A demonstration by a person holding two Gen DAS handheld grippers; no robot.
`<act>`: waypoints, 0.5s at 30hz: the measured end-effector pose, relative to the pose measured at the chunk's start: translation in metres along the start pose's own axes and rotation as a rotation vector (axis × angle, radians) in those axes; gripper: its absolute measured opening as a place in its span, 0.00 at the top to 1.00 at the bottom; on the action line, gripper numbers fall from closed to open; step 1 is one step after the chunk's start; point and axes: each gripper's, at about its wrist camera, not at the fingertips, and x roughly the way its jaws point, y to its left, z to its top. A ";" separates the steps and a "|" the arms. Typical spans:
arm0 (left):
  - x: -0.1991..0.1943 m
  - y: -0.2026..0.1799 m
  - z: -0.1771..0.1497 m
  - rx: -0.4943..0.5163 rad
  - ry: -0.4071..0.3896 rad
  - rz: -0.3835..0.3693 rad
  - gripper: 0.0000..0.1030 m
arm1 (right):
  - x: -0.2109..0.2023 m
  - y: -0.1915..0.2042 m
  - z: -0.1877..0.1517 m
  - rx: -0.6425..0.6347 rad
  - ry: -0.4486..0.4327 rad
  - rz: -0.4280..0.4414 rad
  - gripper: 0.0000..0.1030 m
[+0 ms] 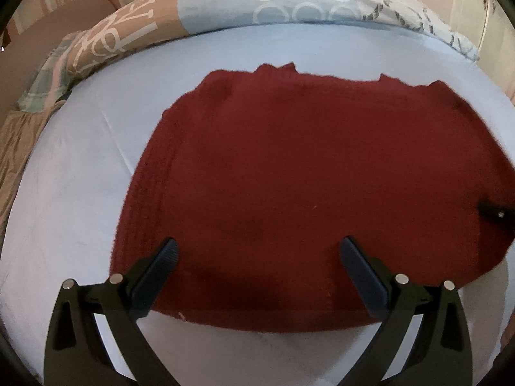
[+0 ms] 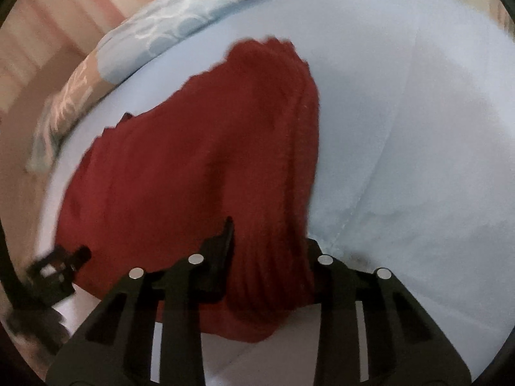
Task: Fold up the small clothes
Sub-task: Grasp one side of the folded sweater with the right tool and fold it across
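A pale blue bed sheet carries a dark red knitted garment, spread nearly flat. The left claw hovers over its near edge, fingers wide apart and empty. The right claw pinches a bunched-up fold at the garment's right side.

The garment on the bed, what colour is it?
Dark red garment, plain with a knit texture, clearest in the left wrist view.
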 end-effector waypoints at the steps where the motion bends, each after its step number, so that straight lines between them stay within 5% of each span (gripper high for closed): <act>1: 0.002 -0.002 0.000 0.005 0.001 0.004 0.02 | -0.004 0.004 -0.001 -0.020 -0.024 -0.013 0.71; 7: 0.010 -0.016 0.002 0.042 -0.014 0.038 0.02 | -0.026 0.027 -0.007 -0.111 -0.146 -0.038 0.72; 15: 0.021 -0.020 -0.003 0.040 -0.035 0.061 0.01 | -0.031 0.042 -0.003 -0.114 -0.182 -0.038 0.72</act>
